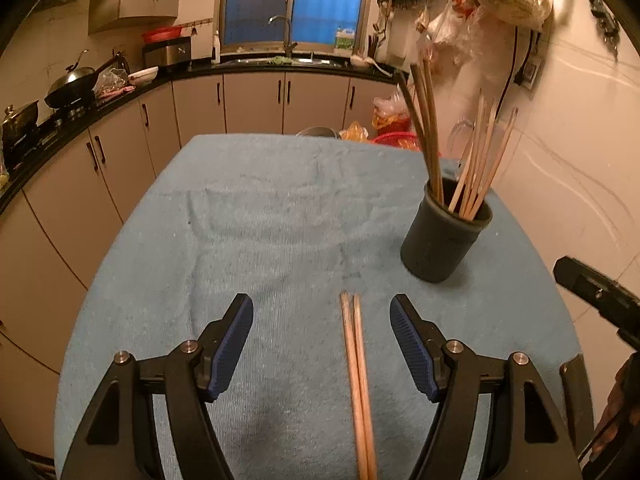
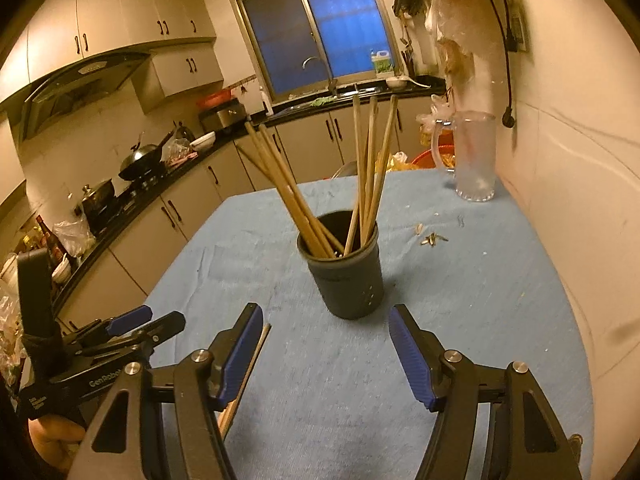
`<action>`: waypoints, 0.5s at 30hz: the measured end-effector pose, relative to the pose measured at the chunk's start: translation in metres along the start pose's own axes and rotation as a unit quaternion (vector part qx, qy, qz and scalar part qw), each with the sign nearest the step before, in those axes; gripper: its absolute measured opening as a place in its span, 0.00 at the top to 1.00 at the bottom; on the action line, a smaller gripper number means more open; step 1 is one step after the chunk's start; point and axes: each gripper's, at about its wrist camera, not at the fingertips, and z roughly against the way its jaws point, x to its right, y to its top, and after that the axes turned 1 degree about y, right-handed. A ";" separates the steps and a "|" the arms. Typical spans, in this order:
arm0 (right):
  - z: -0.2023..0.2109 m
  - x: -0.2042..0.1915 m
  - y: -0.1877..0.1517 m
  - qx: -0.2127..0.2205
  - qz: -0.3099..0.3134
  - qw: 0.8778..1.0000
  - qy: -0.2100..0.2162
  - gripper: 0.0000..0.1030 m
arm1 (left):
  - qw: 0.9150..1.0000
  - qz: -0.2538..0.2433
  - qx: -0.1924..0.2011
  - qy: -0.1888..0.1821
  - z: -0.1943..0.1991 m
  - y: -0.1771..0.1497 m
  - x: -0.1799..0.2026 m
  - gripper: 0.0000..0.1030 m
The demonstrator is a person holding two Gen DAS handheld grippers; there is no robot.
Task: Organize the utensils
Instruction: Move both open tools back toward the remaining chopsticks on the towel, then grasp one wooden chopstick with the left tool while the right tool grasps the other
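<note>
Reading from left to right, we find the left tongs (image 1: 322, 336) spread wide and empty above the blue-towelled tabletop (image 1: 260, 220), straddling the loose pair of chopsticks (image 1: 358, 380) that lies flat between the jaws, nearer the right one and, as far as we can tell, touching neither; we judge this placement to be a lining-up for a pinch across the pair. Further right stands the dark holder (image 1: 444, 236), upright, with other chopsticks leaning against its rim, presumably the destination. The right tongs (image 2: 326, 344) are likewise apart and grip nothing, hovering just before the holder (image 2: 346, 276), perhaps to steady it. Only the right wrist view shows us the glass mug (image 2: 474, 156) and small scraps (image 2: 432, 239) beyond the holder, and the left tongs (image 2: 132, 320) from outside; only the left wrist view shows the loose pair's full length.
</note>
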 end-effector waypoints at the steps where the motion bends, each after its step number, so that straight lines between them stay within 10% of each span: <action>1: -0.001 -0.001 -0.001 -0.001 0.000 1.000 0.001 0.33 | 1.000 -0.002 -0.005 -0.001 -0.003 -0.002 0.000 0.30; 15: -0.016 0.003 -0.012 -0.026 -0.013 1.000 0.002 0.33 | 0.998 -0.013 -0.059 0.012 -0.039 -0.026 -0.002 0.30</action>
